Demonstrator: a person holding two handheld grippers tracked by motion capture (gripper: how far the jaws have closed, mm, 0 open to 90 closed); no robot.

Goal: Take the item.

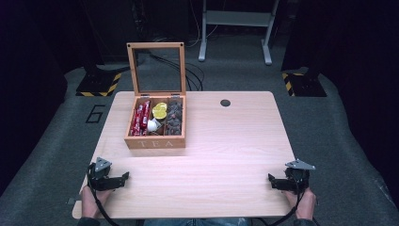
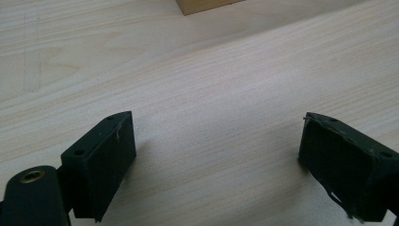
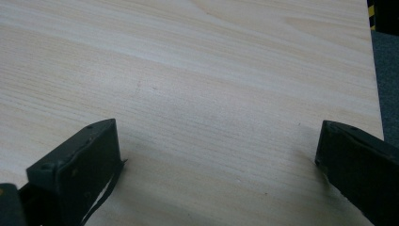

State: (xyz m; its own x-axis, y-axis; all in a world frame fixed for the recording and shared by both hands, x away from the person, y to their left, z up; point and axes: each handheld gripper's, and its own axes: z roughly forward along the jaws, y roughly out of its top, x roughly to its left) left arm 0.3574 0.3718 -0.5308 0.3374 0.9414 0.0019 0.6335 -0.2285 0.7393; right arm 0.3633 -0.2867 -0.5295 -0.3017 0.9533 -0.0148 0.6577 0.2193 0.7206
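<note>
A wooden tea box [image 1: 155, 141] marked TEA stands on the table's left half, its glass-paned lid [image 1: 156, 68] raised upright. Inside lie red packets [image 1: 140, 118] at the left, yellow and white pieces [image 1: 159, 112] in the middle, and dark packets [image 1: 174, 117] at the right. My left gripper [image 1: 121, 179] rests low at the front left corner, open, with bare wood between its jaws. My right gripper [image 1: 273, 181] sits at the front right corner, also open and holding nothing. A corner of the box [image 2: 207, 5] shows at the top of the left gripper view.
The light wood table [image 1: 226, 146] has a round cable hole [image 1: 225, 102] near its back edge. Beyond the table are a grey floor, black-and-yellow striped bases [image 1: 99, 84] and a white stand's legs [image 1: 235, 33]. The table's right edge [image 3: 374, 70] is close to my right gripper.
</note>
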